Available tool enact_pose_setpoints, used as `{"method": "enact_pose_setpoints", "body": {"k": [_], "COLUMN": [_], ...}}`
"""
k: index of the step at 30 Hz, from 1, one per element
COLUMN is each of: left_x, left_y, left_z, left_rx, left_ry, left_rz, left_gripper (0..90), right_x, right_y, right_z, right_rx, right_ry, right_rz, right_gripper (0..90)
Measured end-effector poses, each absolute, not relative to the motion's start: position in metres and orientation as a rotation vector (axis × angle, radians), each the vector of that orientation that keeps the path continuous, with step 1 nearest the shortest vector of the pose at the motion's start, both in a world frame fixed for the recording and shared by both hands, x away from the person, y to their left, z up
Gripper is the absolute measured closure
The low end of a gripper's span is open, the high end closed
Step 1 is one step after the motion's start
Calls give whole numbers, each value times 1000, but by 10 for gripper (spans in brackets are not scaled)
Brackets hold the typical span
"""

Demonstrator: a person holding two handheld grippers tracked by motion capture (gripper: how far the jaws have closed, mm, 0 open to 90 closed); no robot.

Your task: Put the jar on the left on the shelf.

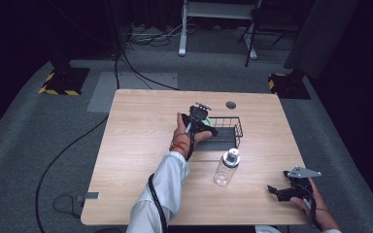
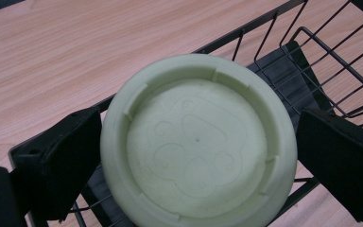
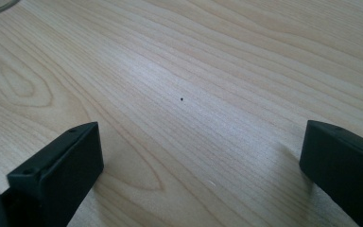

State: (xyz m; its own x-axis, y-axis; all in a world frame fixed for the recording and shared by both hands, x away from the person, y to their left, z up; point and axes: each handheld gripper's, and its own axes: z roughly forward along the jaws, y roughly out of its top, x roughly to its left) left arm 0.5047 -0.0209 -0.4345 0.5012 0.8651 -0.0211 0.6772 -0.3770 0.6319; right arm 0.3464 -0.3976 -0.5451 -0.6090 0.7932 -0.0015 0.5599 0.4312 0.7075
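Light wooden tabletop (image 1: 141, 145) on grey carpet, dark surroundings. Left claw (image 2: 196, 156) clamped on a pale green lid (image 2: 198, 142) over the wire basket (image 2: 331, 61). Right claw (image 3: 201, 170) spread apart above bare wood, near the clear bottle (image 1: 227, 167).

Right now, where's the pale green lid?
The pale green lid sits between the left gripper jaws, over the black wire basket near the table's middle, behind the clear bottle.
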Motion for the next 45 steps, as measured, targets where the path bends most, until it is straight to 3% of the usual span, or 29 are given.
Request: {"method": "enact_pose_setpoints", "body": {"k": [11,23,45], "left_x": [497,468,416], "left_y": [-20,-11,12], "left_z": [-418,-398,-403], "left_rx": [2196,2248,2370], "left_ry": [1219,1058,841], "left_rz": [467,562,672], "left_gripper": [32,49,49], "right_x": [346,346,347], "right_y": [-398,-398,-397], "right_z": [-545,-545,-545], "right_rx": [1162,1162,1167], "right_ry": [2354,2354,2350], "right_rz": [975,975,974], "right_gripper": [3,3,3]}}
